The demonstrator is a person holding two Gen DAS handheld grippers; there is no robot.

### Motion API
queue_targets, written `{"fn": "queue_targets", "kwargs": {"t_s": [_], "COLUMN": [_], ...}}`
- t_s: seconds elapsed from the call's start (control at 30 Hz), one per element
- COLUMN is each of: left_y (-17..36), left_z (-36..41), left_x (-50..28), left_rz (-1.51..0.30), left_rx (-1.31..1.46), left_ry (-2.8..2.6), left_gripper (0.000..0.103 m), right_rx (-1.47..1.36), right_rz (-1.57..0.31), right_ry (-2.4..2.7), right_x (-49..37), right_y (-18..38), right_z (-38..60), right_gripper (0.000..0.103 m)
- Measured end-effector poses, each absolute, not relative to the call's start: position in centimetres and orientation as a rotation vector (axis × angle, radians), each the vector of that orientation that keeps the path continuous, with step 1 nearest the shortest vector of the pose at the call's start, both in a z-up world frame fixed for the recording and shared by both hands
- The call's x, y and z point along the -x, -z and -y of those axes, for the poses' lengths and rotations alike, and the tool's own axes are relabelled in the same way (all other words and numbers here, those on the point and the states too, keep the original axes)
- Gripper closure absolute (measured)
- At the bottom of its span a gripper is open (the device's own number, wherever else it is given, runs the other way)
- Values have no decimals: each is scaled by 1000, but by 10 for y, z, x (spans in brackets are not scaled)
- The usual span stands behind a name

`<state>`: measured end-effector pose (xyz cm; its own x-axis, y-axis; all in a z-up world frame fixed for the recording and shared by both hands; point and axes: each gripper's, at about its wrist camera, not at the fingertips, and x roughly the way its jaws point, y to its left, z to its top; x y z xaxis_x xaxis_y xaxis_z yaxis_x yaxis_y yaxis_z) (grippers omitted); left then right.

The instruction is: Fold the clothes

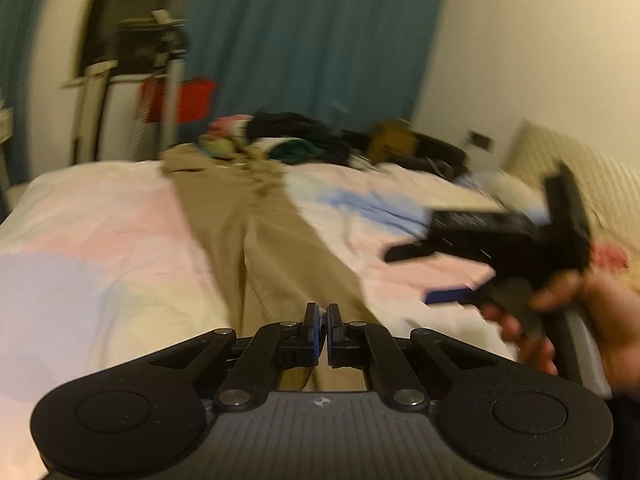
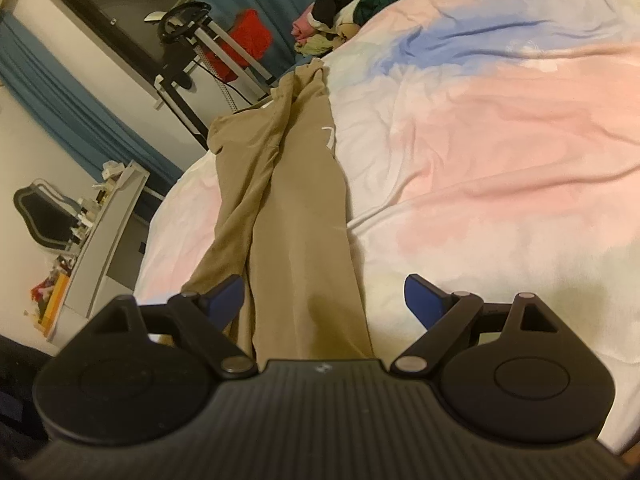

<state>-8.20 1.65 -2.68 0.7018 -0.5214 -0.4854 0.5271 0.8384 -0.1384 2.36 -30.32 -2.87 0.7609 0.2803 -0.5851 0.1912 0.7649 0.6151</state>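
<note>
Only one pair of long khaki cotton trousers lies flat along the bed with a pastel pink, blue and white cover, both legs side by side. Two tongs show: the left tongs pinched together, empty; the right tongs spread wide over one leg's end, pads clear of the cloth. One heap of mixed clothes sits beyond.

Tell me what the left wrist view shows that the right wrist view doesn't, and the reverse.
Left wrist only: the left gripper shut with nothing visible between its pads, the right gripper seen from outside in a hand, and a cream headboard.
Right wrist only: the right gripper's open jaws straddling a trouser leg, and a cluttered white shelf.
Both: the tan trousers laid out on the pastel bedcover, a clothes pile, teal curtains.
</note>
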Motion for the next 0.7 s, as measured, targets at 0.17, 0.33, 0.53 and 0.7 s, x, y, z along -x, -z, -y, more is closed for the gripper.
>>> {"fn": "queue_targets", "kwargs": {"t_s": [0.17,0.33,0.53,0.7], "left_y": [50,71,77,70], "left_z": [25,50,48,21], "left_x": [80,71,61,58], "left_rz": [-602,-706,-767,-783], "left_rx": [-139,-173,-94,32], "left_ry": [700,747,748,741], "left_gripper": [99,99,98,76], "right_rx": [-734,-749,-816,-850], "right_rz": [-731,-761,-788,-816], "right_ry": [-44,-56,-62,-60], "right_x": [-25,-27,-24,-24], "right_y": [32,36,45,53], "right_z": [306,306,313,314], "right_gripper": [15,15,15,15]}}
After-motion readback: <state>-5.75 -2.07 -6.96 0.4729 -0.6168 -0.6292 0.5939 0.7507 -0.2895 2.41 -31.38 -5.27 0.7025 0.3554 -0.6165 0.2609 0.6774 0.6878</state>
